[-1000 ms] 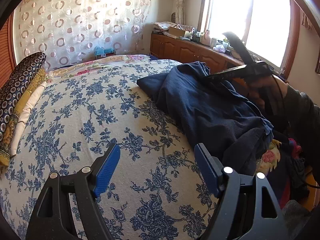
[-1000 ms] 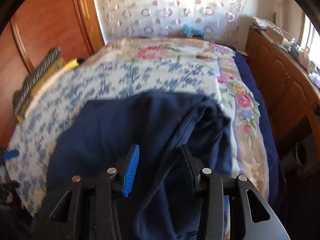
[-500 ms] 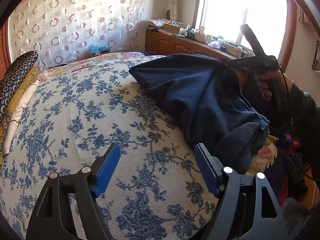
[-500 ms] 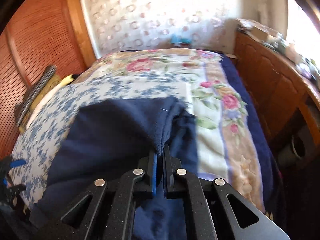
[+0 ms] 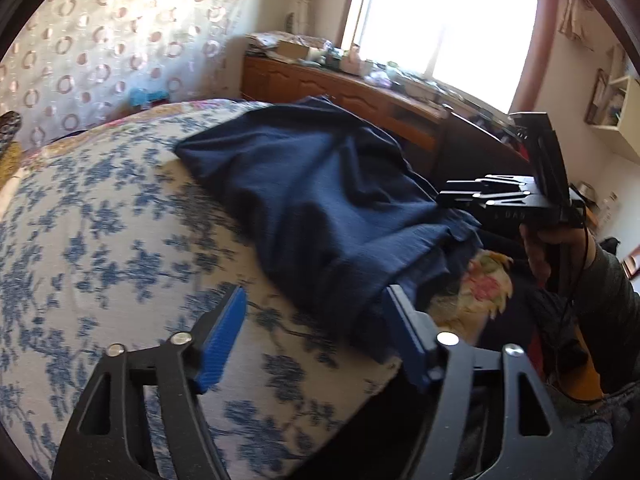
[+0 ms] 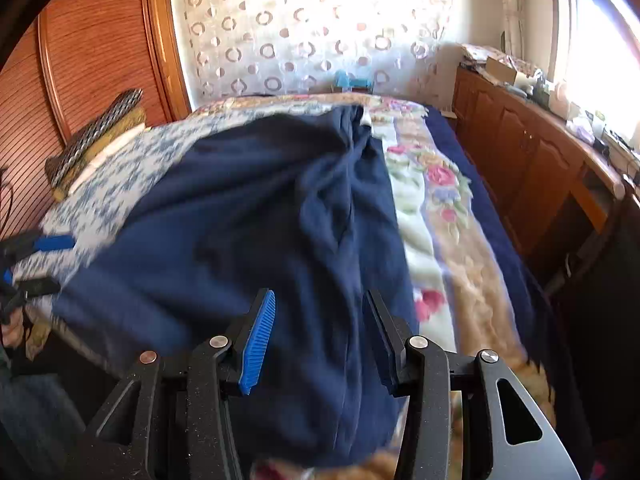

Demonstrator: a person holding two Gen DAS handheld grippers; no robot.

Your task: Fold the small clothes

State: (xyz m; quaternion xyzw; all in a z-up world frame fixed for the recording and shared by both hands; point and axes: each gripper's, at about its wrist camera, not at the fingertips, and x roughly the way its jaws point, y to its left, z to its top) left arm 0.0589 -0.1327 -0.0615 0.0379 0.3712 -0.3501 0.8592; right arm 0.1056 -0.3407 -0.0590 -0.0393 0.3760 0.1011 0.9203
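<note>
Dark navy-blue soft fabric garment [image 6: 256, 208], rumpled and spread over the near right part of the bed, across the seam between two covers. Nearest in the right wrist view: right tool [image 6: 318, 336], blue ribbed pads apart, nothing clamped, hovering just above the near hem of the cloth, folds running away between the two fingers. At the near left edge of that same view, blurred: the other tool's blue pads by the garment's left corner, touching or not impossible to tell.

Nearest in the left wrist view: left tool [image 5: 314, 340], pads wide apart, empty, over the white bedspread with blue flower print [image 5: 100, 240]; its right finger close beside the near corner of the garment [image 5: 320, 200], contact unclear. Just right of that corner, a fold of cream blanket with pink roses [image 5: 484, 280] hanging off the bed's edge. Further right, the right tool [image 5: 448, 197] seen side-on, gripped by a hand, its tips at the cloth's right edge.

Further off in the right wrist view: rose blanket [image 6: 436, 216] along the right of the garment, dark blue border beyond it. Far left, patterned dark cushion [image 6: 92, 128] stacked on yellowish bedding against a brown wooden panelled wall [image 6: 80, 52]. Far end: sheer curtain with ring pattern [image 6: 312, 28]. Far right: long wooden cabinet [image 6: 528, 160] cluttered on top, under a bright window [image 5: 448, 16].
</note>
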